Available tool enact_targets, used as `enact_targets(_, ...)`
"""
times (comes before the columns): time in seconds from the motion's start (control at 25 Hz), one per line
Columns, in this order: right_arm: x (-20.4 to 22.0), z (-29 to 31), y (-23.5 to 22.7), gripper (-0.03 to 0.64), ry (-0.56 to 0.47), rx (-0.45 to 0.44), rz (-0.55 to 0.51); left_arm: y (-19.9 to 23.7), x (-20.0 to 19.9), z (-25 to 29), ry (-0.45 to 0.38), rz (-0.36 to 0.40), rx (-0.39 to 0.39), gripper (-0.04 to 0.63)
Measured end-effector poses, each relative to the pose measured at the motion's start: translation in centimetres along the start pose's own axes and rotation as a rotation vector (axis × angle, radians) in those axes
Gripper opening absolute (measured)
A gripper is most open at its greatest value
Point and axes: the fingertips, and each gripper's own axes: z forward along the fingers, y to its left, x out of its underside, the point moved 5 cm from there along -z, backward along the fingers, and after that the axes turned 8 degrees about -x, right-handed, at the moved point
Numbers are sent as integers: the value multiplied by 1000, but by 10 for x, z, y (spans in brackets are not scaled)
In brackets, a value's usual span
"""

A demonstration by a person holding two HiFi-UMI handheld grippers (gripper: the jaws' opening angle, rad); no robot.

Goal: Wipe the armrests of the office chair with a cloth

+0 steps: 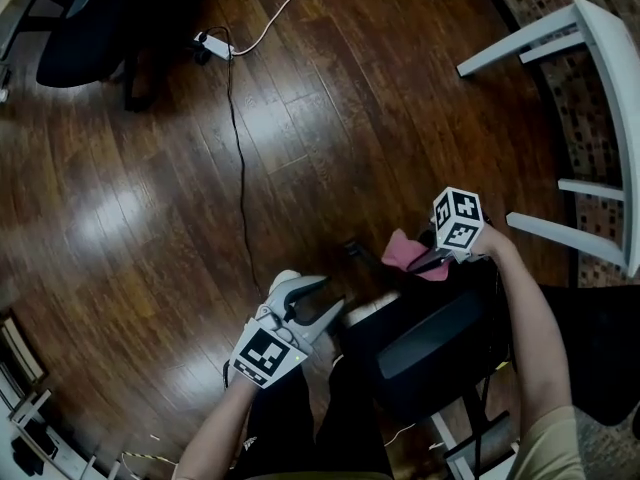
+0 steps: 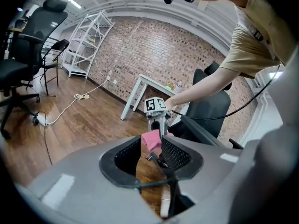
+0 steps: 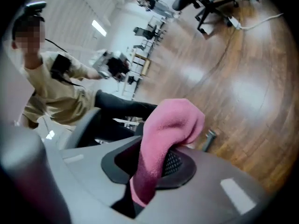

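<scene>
A dark wood floor [image 1: 150,218] fills the head view. A white shelf [image 1: 610,88] stands at 3 o'clock. The black office chair [image 1: 430,353] sits at 5 o'clock, and a second chair [image 1: 90,28] at 11 o'clock. A cable [image 1: 238,148] runs down from a power strip [image 1: 213,44] near 11 o'clock.

The left gripper [image 1: 333,293] is at 6 o'clock, just beside the office chair's left edge. Its jaws are nearly together with only a slit between them, and it holds nothing.

The right gripper [image 1: 425,261] is at 4 o'clock, clamped on the pink cloth [image 1: 405,251]. The cloth bulges out of the jaws at the office chair's 11 o'clock edge. Whether it touches the chair cannot be told.
</scene>
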Motion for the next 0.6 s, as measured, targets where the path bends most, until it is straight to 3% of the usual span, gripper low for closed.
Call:
enact_targets(0.08, -10, -3, 40, 66, -14, -144, -53, -3, -3, 2, -5, -6, 7, 126)
enact_targets(0.16, -8, 8, 66, 66, 70, -287, -55, -4, -7, 4, -12, -10, 14, 126)
enact_targets(0.24, 1, 24, 68, 66, 170, -358, -20, -6, -10, 7, -15, -13, 18, 126)
enact_targets(0.32, 10, 32, 45, 69, 190, -310, 14, -8, -11, 10, -17, -12, 22, 126)
enact_targets(0.6, 47, 42, -50, 69, 82, -6, 167, 11, 8, -4, 16, -40, -14, 123)
